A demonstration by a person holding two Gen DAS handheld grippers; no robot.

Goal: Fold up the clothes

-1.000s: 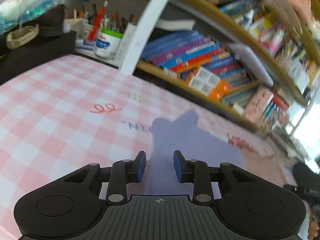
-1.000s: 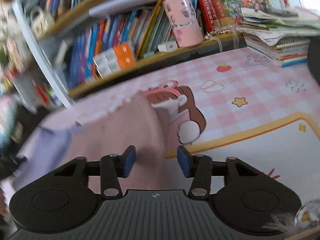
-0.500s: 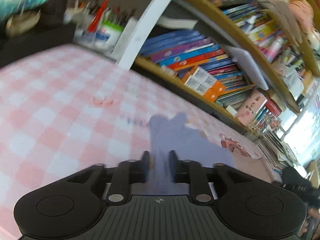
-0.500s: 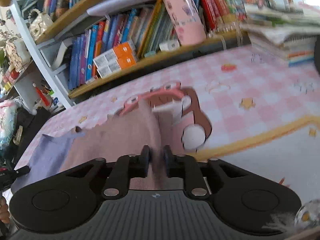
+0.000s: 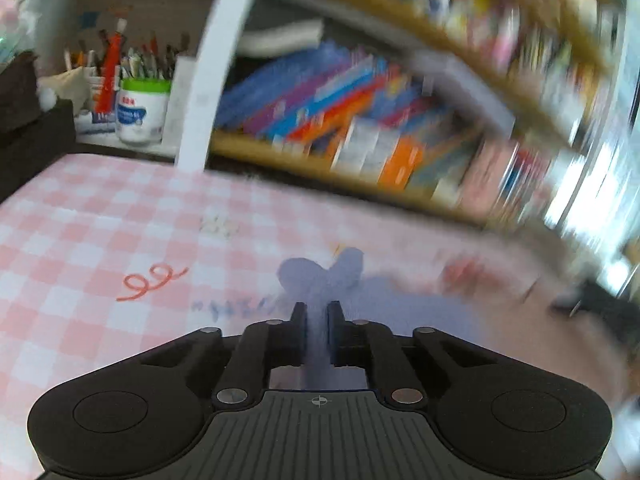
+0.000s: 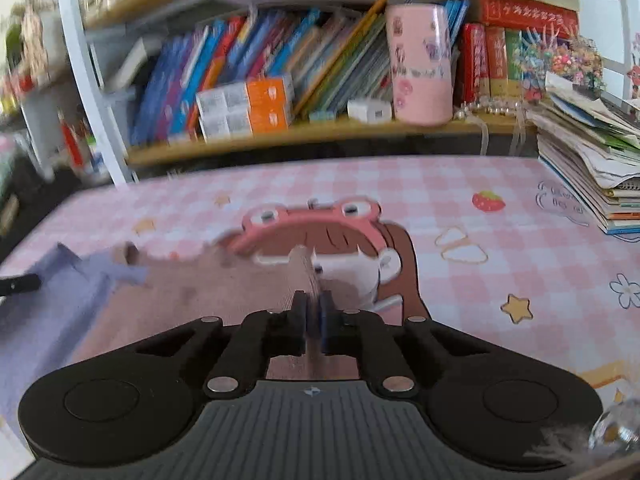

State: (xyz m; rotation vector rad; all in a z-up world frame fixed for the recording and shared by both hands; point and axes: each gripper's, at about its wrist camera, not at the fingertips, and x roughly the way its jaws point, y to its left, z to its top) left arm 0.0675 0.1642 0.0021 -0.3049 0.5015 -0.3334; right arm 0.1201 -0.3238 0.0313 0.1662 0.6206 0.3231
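A garment lies on the pink checked table mat (image 5: 100, 232); its left part is lavender (image 5: 400, 312) and its right part is dusty pink (image 6: 208, 300). My left gripper (image 5: 317, 310) is shut on the lavender edge, with cloth pinched between the jaws. My right gripper (image 6: 313, 302) is shut on the pink edge, and a fold of cloth rises between its fingers. The lavender part also shows at the left of the right wrist view (image 6: 48, 312). The left gripper's tip (image 6: 20, 283) shows there at the far left.
A bookshelf full of books (image 6: 280, 76) runs along the far edge of the table. A pen pot (image 5: 142, 110) stands at the back left. A stack of books and papers (image 6: 588, 160) sits at the right. A pink canister (image 6: 420, 64) stands on the shelf.
Both grippers went from open to shut on the garment's edges. Both views have since swung, and the cloth edges have lifted a little.
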